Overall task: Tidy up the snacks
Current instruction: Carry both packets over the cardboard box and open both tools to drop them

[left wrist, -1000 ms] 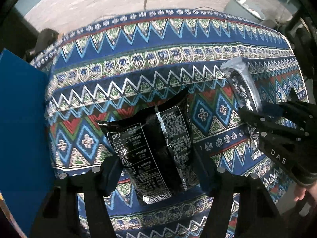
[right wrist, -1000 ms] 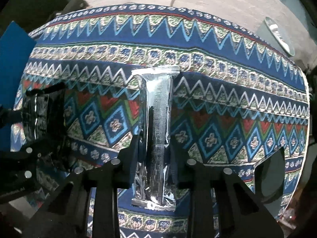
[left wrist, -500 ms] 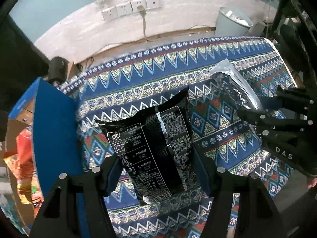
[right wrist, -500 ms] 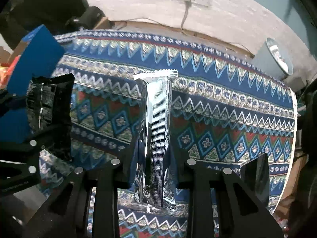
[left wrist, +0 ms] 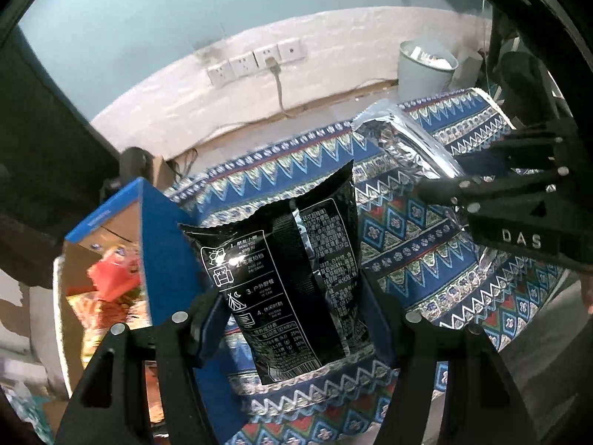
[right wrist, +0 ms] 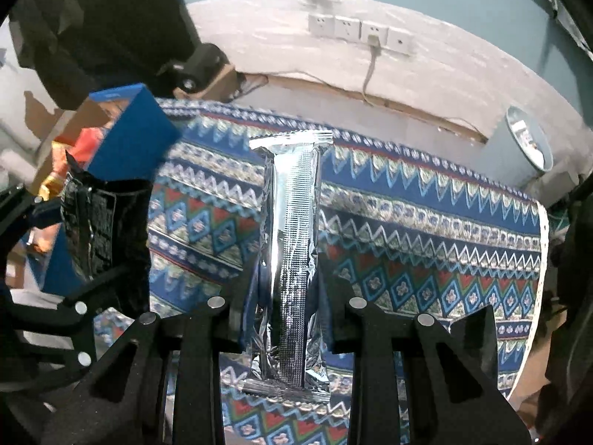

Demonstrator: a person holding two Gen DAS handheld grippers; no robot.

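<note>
My left gripper (left wrist: 296, 315) is shut on a black snack bag (left wrist: 292, 270) with white print and holds it in the air above the patterned tablecloth (left wrist: 415, 244). My right gripper (right wrist: 285, 319) is shut on a long silver foil snack pack (right wrist: 292, 259), also lifted off the cloth. In the left wrist view the right gripper (left wrist: 444, 181) with the silver pack (left wrist: 407, 141) shows at the right. In the right wrist view the black bag (right wrist: 100, 230) shows at the left.
A blue cardboard box (left wrist: 155, 252) stands open at the table's left end with red and orange snack packs (left wrist: 111, 278) inside; it also shows in the right wrist view (right wrist: 129, 137). A pale bin (left wrist: 426, 66) stands by the wall with sockets (left wrist: 259, 61).
Both grippers have risen well above the table with their packs. The wall, sockets and the open box's inside have come into view.
</note>
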